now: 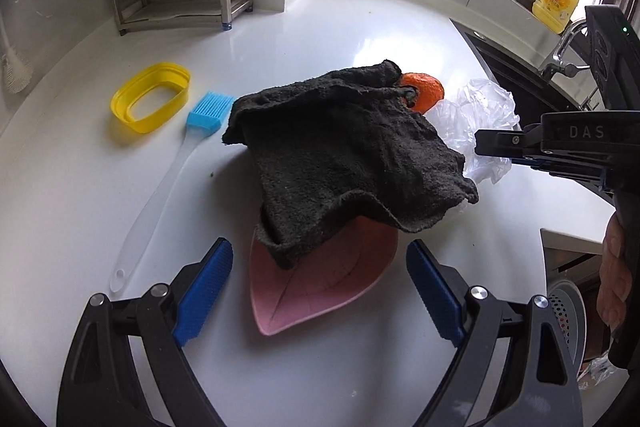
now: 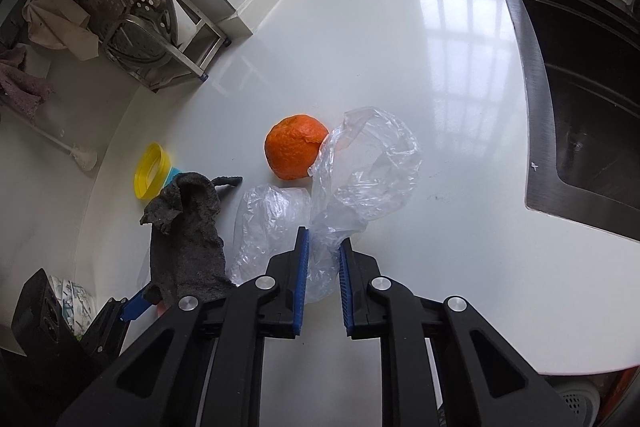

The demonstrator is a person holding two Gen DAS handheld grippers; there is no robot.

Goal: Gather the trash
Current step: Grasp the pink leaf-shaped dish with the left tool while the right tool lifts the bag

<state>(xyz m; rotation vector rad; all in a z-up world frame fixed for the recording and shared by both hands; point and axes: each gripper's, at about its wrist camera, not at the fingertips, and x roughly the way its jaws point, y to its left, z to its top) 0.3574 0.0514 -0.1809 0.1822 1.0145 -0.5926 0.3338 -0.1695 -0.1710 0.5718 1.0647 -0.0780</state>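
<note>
On white countertop (image 2: 440, 107) beside sink (image 2: 580, 99): clutter.

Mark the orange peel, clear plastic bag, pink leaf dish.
orange peel (image 2: 294, 151), right wrist view, middle of rind
clear plastic bag (image 2: 360, 179), right wrist view, crumpled middle
pink leaf-shaped dish (image 1: 312, 291), left wrist view, bare centre

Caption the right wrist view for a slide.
Right gripper shut on clear plastic bag beside orange peel on white counter.

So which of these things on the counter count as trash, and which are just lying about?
Trash:
crumpled clear plastic bag, pinched by the right gripper
orange peel

Lying about:
dark grey cloth
pink leaf-shaped dish
yellow oval ring
blue silicone brush
</note>
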